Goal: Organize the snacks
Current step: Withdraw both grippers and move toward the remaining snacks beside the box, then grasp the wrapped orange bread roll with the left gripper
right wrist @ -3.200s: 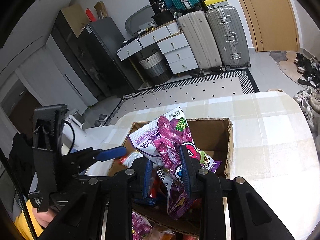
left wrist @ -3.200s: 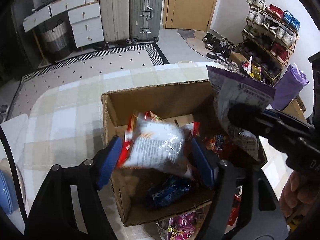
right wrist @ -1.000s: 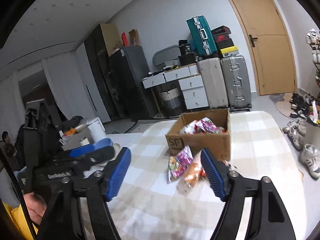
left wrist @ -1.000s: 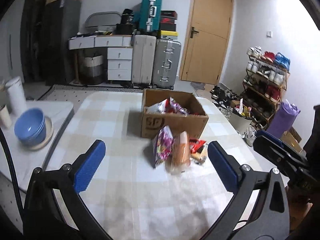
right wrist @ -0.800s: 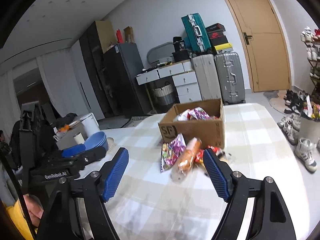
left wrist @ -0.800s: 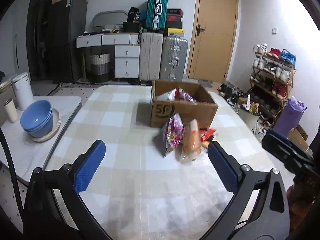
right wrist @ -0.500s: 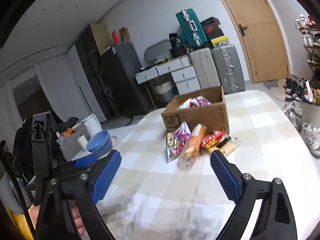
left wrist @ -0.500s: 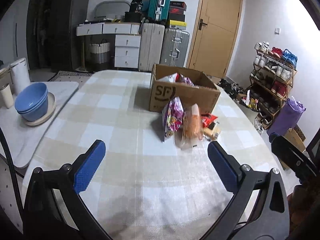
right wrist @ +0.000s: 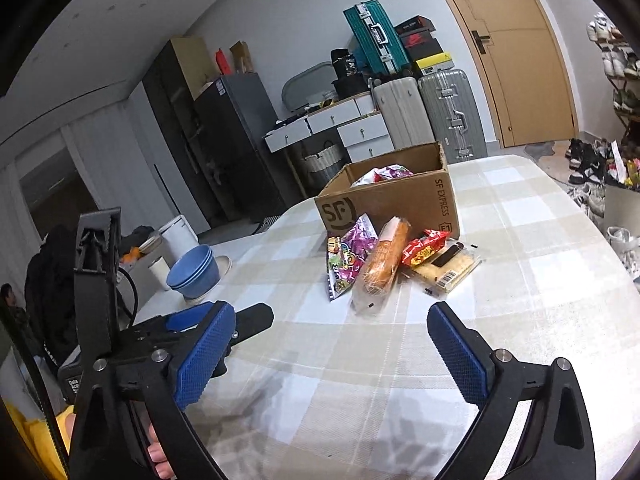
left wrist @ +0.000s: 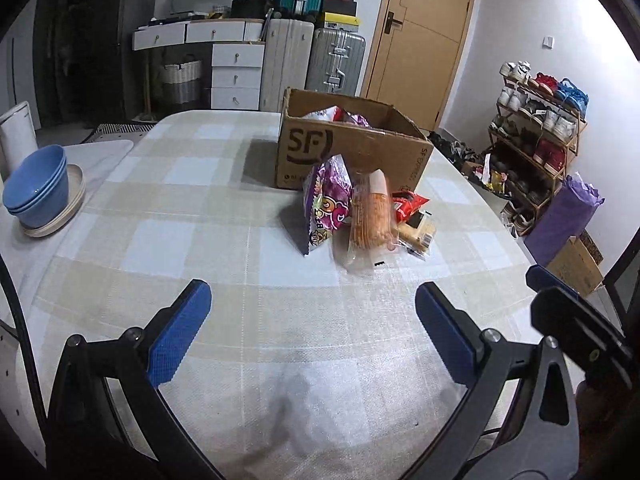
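Both the left gripper point(left wrist: 312, 324) and right gripper point(right wrist: 332, 344) gape wide, empty, above the table point(left wrist: 200, 240); snack packets point(left wrist: 348, 208) lie at 12 o'clock, touching the cardboard box point(left wrist: 348, 148) beyond

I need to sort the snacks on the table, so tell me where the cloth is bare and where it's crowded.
Bare: the checked tablecloth between the cardboard box and the blue bowls, and the near stretch before both open grippers, left and right. Crowded: against the box front, where the purple bag, orange packet, red packet and flat yellow pack overlap.
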